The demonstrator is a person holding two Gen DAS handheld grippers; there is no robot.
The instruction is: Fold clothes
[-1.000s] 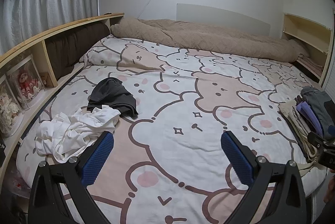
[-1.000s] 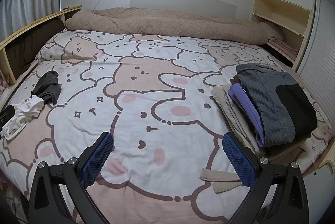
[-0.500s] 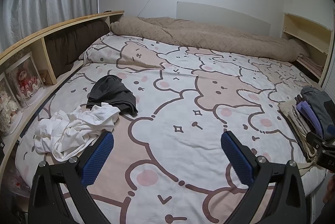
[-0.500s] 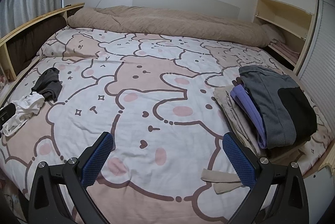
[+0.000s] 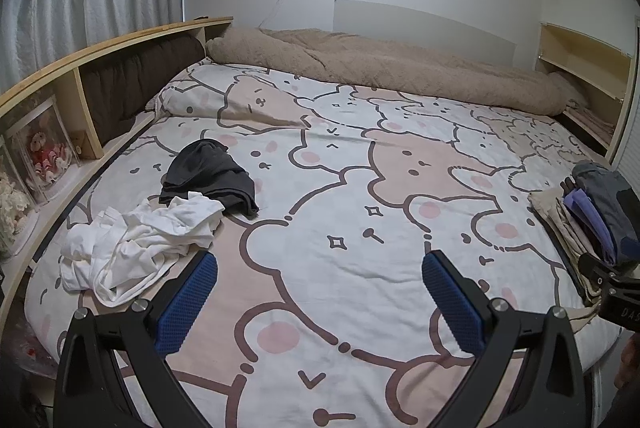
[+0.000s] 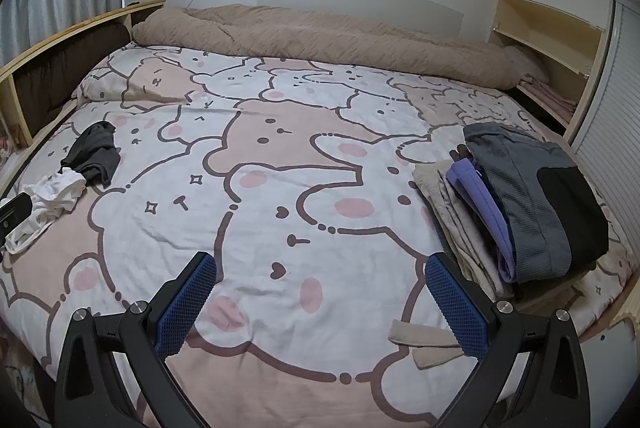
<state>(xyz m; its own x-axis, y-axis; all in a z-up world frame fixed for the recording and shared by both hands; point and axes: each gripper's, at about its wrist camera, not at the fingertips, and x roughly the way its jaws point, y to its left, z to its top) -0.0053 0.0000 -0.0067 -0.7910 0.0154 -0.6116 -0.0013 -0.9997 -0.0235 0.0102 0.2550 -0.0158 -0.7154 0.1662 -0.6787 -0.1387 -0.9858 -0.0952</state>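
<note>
Now my left gripper (image 5: 320, 298) has drifted slightly back from the crumpled white garment (image 5: 136, 248) at lower left, fingers spread and empty; my right gripper (image 6: 320, 302) likewise spread, folded stack (image 6: 520, 212) at right. Next pickup hasn't started.

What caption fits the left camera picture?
Open left gripper above the bed, near a crumpled white garment and dark garment.
</note>
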